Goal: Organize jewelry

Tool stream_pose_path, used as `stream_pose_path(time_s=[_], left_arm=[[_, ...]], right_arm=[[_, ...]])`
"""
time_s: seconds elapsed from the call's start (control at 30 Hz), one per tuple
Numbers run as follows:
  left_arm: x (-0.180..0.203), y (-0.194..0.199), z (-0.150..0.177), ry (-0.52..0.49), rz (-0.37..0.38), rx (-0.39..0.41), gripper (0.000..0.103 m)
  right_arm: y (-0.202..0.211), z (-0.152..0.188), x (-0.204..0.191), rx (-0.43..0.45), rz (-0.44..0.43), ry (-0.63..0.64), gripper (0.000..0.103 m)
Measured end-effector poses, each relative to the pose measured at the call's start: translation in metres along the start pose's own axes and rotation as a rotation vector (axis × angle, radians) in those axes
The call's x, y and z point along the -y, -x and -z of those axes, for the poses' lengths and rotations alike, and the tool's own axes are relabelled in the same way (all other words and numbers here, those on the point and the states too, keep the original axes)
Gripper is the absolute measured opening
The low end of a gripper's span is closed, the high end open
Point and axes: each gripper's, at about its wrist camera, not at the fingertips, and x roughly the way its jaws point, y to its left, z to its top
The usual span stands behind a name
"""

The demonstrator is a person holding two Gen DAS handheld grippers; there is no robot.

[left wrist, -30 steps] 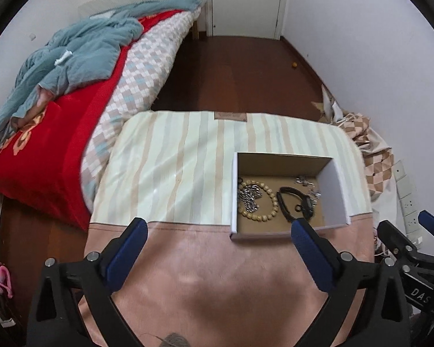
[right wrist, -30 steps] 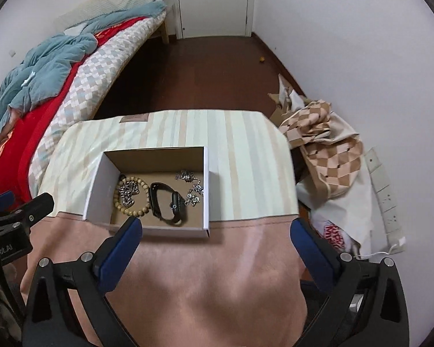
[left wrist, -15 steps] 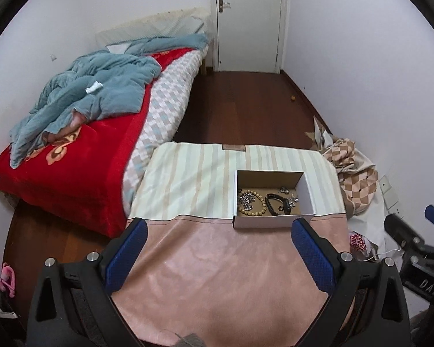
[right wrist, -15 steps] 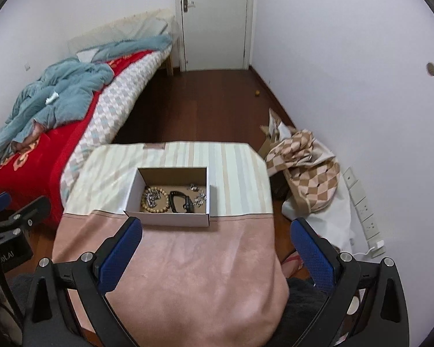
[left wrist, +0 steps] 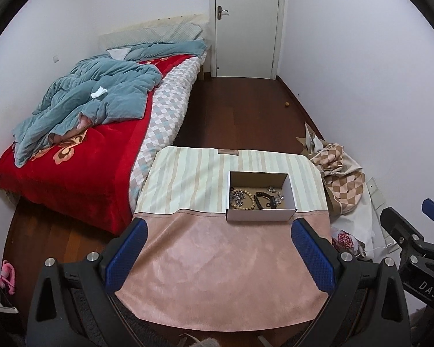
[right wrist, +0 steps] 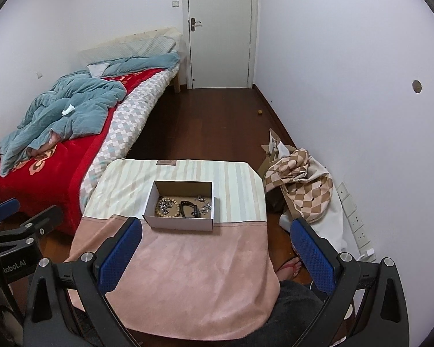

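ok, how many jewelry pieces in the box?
4 visible, all in the cardboard box: wooden bead bracelet at left, silver chain lying inside its loop, black band in the middle, silver charm piece at right. Smaller items may be hidden.

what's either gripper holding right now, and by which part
Nothing. The left gripper and right gripper are both open and empty; the jewelry lies in the box.

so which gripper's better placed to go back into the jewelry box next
Marginally the left, as a judgement. Both the left gripper and the right gripper are open, empty and well short of the box. The box sits toward the left gripper's right finger, the right gripper's left finger.
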Motion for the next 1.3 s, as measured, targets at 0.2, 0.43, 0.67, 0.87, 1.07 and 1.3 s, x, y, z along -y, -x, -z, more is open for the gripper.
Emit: stream_pose_path(time_s=[0.2,0.43,0.67,0.87,1.07,1.3], left_arm=[[0.006,-0.005,-0.008,0.002,-0.001,-0.013,0.101],[0.007,-0.022,-0.029,0.01,-0.026,-0.007,0.102],[0.011,-0.051,-0.043,0.004,-0.048,-0.04,0.102],[0.014,-0.073,-0.045,-0.006,-0.059,-0.081,0.102],[0.017,-0.084,-0.044,0.005,-0.048,-0.098,0.102],[0.024,-0.083,-0.044,-0.01,-0.041,-0.091,0.102]], right_arm=[[-0.002,-0.008,0.001,-0.007,0.017,0.003,0.103],[-0.027,-0.03,0.006,-0.021,0.033,-0.007,0.103],[-0.067,-0.044,0.002,-0.065,0.048,-0.004,0.103],[-0.098,-0.042,0.001,-0.12,0.051,-0.001,0.103],[-0.115,-0.04,0.003,-0.147,0.061,-0.006,0.103],[-0.118,-0.038,0.003,-0.157,0.069,0.0,0.103]])
